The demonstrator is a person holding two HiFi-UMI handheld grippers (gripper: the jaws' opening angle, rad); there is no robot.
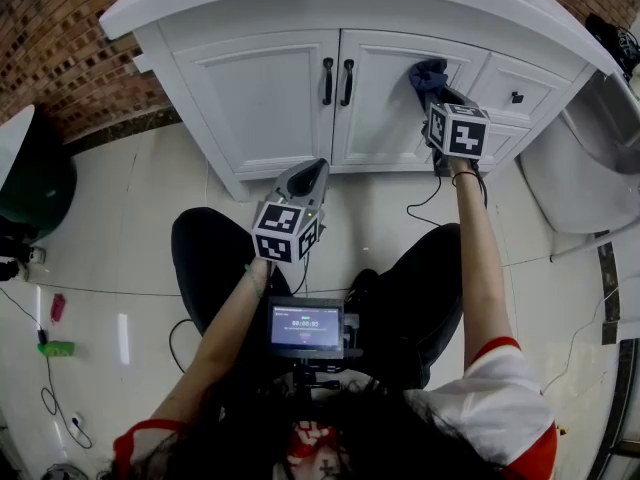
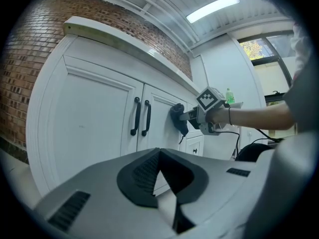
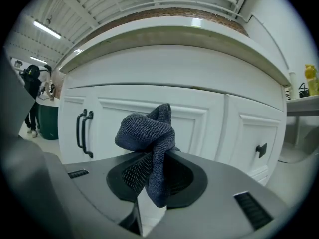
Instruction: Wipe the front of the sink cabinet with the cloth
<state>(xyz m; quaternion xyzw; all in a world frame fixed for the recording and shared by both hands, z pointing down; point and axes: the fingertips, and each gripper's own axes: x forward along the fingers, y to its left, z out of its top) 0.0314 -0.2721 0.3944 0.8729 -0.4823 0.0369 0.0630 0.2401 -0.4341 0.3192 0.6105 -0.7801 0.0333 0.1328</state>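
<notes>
Dark blue cloth [image 3: 144,131] is clamped in your right tool [image 3: 155,176]. Its jaws are closed on the lower part of the fabric, and the bunched part stands out in front of them. In the head view this tool is at about 1 o'clock. There the cloth is at the upper part of the right door [image 1: 385,108] of the white sink cabinet [image 1: 190,28], just right of the two black handles [image 1: 337,80] at 12 o'clock. It seems to touch the panel, but I cannot tell how firmly it presses. Your left tool [image 1: 306,180] hangs near the centre of that view, well apart from the cabinet, with its jaws together and nothing between them.

I judge that the wiping step is in hand, on the right door. No view shows which parts are already clean, so count the left door [image 1: 255,103] at 11 o'clock and the small drawers [image 1: 500,76] at 2 o'clock as work to do. For the next move, press the cloth against the door and draw it along the panel in even strokes, going around the handles. Take care that the hard jaws do not scrape the paint, because only a small ball of fabric is before them.
</notes>
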